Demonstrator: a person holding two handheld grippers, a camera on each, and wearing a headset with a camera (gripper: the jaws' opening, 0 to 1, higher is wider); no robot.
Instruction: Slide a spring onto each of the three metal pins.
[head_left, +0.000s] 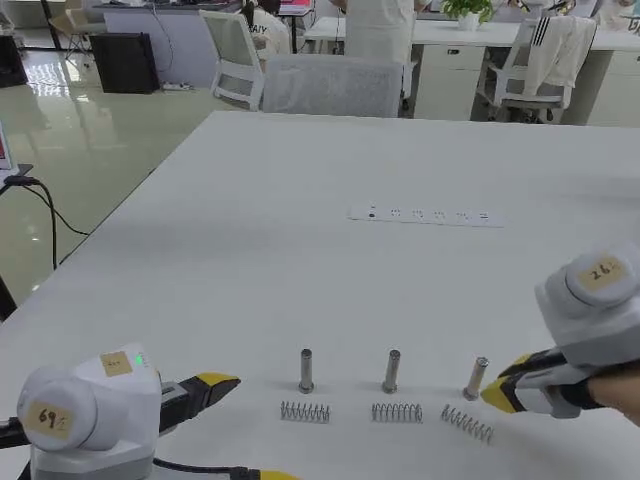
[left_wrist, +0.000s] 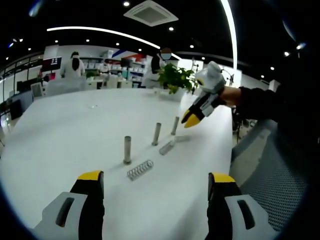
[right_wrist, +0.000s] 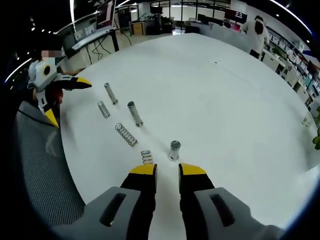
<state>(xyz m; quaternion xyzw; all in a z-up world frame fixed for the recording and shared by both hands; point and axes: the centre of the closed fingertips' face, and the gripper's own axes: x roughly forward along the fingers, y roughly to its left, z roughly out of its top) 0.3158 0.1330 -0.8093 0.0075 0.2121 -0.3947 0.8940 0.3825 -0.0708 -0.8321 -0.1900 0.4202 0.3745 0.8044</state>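
Step in hand: judged to be the pickup of the first spring. All three pins are bare and all three springs lie flat on the table (right_wrist: 215, 100).
Right gripper (right_wrist: 167, 170): jaws a narrow gap apart, nothing between them.
Nearest spring (right_wrist: 146, 157): lower centre of the right gripper view, just above the left-of-frame jaw tip and just beside the nearest pin. Not touched by the jaws as far as I can tell.
Nearest pin (right_wrist: 174, 150): upright, just above the gap between the jaws.
Head view check: this pair sits at lower right, the spring lying at an angle in front of the pin, with the gripper tip close beside the pin.
Left gripper (left_wrist: 155, 176): jaws wide apart and empty, pointing along the row from its far end.
Other two springs (head_left: 305, 411) (head_left: 397, 411): lower centre of the head view, each in front of its own upright pin (head_left: 306, 370) (head_left: 392, 371).
Method: move the jaws toward frame-left so they straddle the spring across its coils. Grip lightly near one end, leaving the other end open for the pin head.
Risk: the pin looks free-standing, so a nudge could tip it.
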